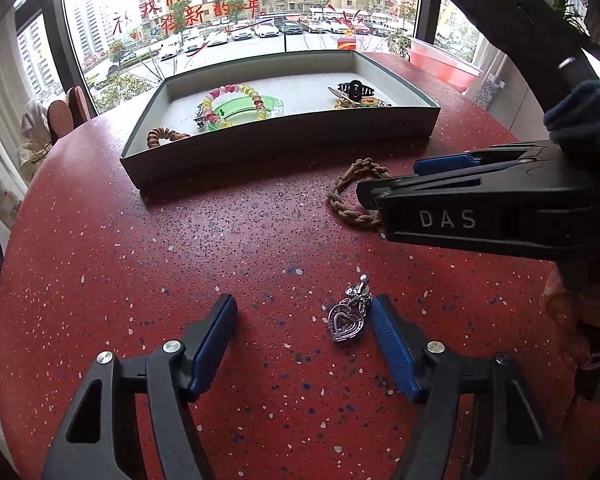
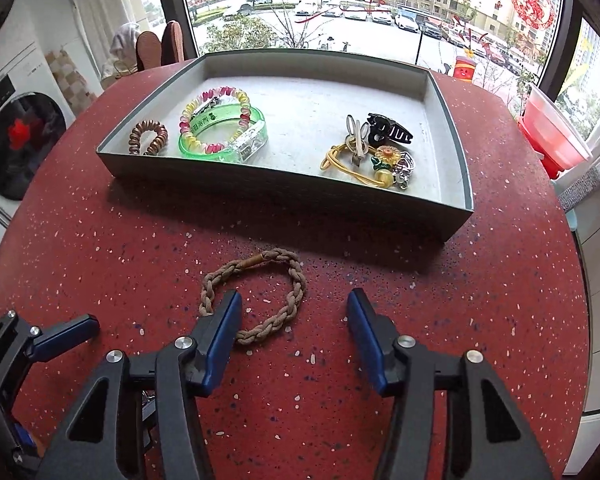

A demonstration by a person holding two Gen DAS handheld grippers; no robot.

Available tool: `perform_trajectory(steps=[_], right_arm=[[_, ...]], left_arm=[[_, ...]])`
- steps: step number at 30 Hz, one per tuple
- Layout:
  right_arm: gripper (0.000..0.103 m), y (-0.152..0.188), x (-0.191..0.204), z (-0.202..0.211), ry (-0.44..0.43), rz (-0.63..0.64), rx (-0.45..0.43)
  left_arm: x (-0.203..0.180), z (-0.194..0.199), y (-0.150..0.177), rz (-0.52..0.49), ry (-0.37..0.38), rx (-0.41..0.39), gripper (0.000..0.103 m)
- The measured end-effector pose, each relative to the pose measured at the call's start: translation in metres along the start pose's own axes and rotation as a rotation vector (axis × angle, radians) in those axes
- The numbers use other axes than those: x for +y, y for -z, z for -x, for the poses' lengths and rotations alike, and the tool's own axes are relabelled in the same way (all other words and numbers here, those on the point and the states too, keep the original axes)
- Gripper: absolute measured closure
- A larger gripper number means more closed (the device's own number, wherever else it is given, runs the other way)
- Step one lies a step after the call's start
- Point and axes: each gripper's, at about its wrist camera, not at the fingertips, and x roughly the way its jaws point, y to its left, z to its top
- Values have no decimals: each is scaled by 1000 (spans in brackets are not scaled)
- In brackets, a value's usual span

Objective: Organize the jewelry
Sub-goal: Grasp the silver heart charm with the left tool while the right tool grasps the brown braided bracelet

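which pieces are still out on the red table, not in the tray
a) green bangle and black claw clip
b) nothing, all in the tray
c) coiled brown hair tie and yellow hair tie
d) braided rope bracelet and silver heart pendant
d: the braided rope bracelet and silver heart pendant lie on the red table, in front of the tray.

Left wrist view: sits low over the red speckled table [image 1: 180, 248], looks forward along the 2 fingers of the left gripper [image 1: 302, 316] toward the grey tray [image 1: 284, 148] and the window [image 1: 236, 8] beyond. Silver heart pendant [image 1: 346, 318] lies close under the lens. Right gripper [image 1: 392, 184] enters from the right edge, seen side-on.

Right wrist view: also low over the table [image 2: 460, 300], faces the same way, set further right and nearer the tray [image 2: 292, 196], past the right gripper [image 2: 294, 308]. Left gripper [image 2: 66, 332] shows at lower left.

Shared by both views: tray, braided brown bracelet [image 1: 352, 196] [image 2: 256, 292], window [image 2: 340, 0], tabletop.
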Motion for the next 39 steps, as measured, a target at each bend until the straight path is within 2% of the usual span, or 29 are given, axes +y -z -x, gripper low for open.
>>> perform_trajectory(steps=[5,7,9,11,13,15,17,18,19,26,39], right_arm=[[59,4,7,2,-3,37,-12],[70,4,9,4,-6,42,-14],[74,6,10,5,-8,39,-16],[79,7,11,6,-11,37,-17],[90,7,11,6,-11,35,-17],[94,9,10,7,-9,27,-19],[95,11,8,8,-2,10,-27],[95,12,7,9,0,0,-30],[95,12,5,9,1,-10,-33],[95,13,-9,17,-27,-83,-54],[95,19,-13,41,-46,-132,-96]], left_arm=[[-5,1,-1,-24,11,-4,27],[-6,2,0,-29,10,-6,30],[-8,3,0,-33,27,-4,37],[-11,3,0,-45,23,-5,40],[-12,4,0,-53,33,-4,47],[-13,5,0,-57,35,-1,49],[-12,5,0,-53,46,2,54],[-12,5,0,-52,46,2,63],[-12,6,0,-54,43,3,67],[-1,6,-3,-6,78,3,67],[13,16,-5,20,84,-29,67]])
